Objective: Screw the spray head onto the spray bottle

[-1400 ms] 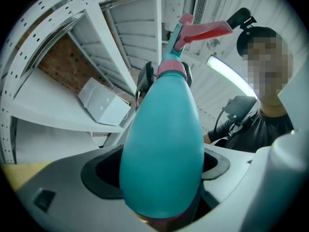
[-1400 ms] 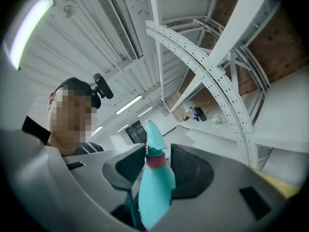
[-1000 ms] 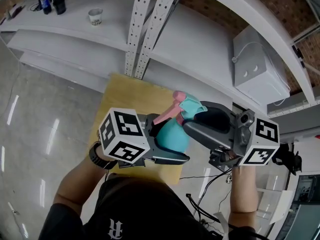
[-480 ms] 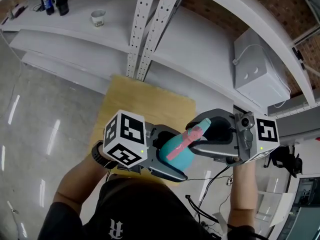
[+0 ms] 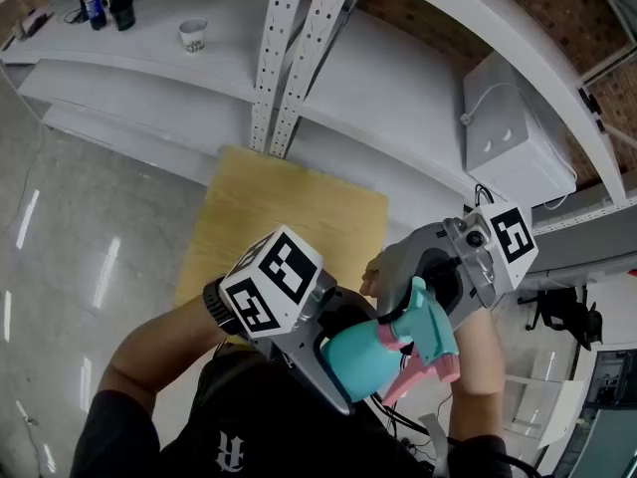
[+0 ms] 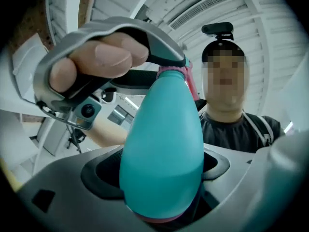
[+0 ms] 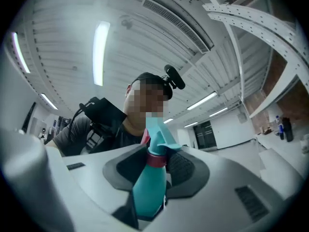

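The teal spray bottle (image 5: 356, 359) is held low in front of the person's chest, off the table. Its teal spray head (image 5: 430, 327) with a pink trigger (image 5: 413, 376) sits on the bottle's neck and points down to the right. My left gripper (image 5: 343, 366) is shut on the bottle's body (image 6: 161, 149), which fills the space between its jaws. My right gripper (image 5: 398, 322) is shut on the spray head at its pink collar (image 7: 155, 159), with the bottle (image 7: 147, 192) running towards the camera. The thread under the collar is hidden.
A small wooden table (image 5: 289, 217) lies ahead, beyond both grippers. Behind it stand white perforated rails (image 5: 289, 48), a white shelf with a cup (image 5: 192, 34) and a white box (image 5: 513, 132). Cables (image 5: 398, 416) trail on the floor by the person's feet.
Both grippers have drawn the bottle back from over the table towards the person. The bottle has swung round, so its spray head now points down-right instead of up.
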Tool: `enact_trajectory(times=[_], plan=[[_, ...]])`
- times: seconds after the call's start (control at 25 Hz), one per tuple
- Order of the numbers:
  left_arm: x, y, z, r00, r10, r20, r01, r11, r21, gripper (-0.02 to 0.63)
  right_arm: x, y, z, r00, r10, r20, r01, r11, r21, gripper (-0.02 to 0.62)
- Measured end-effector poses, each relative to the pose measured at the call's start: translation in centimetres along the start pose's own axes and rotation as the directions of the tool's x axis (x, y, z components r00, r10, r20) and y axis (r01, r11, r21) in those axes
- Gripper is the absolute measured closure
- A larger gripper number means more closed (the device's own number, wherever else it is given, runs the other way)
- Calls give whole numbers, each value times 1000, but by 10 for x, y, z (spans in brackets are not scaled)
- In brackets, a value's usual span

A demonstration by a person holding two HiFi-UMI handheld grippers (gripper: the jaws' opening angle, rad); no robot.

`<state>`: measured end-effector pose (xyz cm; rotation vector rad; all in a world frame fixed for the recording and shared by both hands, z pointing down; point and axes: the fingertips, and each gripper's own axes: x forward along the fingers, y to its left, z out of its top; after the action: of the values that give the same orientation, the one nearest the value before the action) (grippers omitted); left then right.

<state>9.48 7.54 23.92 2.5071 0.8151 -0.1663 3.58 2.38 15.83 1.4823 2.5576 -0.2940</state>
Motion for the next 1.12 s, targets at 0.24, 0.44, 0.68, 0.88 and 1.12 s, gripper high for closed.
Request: enact_trajectory(times=[0.24,0.44,0.68,0.88,1.12], plan=[[6,-6,-3,999,-52,-9,52,999,9,175,3,8,3,995,78,62,-77,997,-15,463],[9,-3,-12,998,-35,-50,36,999,24,175,-5,9,20,987,78,138,-78,997,-8,462],[-9,17,-10,990,121,-76,-119,992,30,175,-6,0,-2,999,-54,4,54,998,30,462],[-21,36,-16,959,255,-121,-253,967,32,175,-14,-9,-12,981,-167,-97,173,983,61,462],[-49,64,-21,858,486,-165,-483,873,59,175,-33,-28,-27,903,-350,-250,389,912,130,462]])
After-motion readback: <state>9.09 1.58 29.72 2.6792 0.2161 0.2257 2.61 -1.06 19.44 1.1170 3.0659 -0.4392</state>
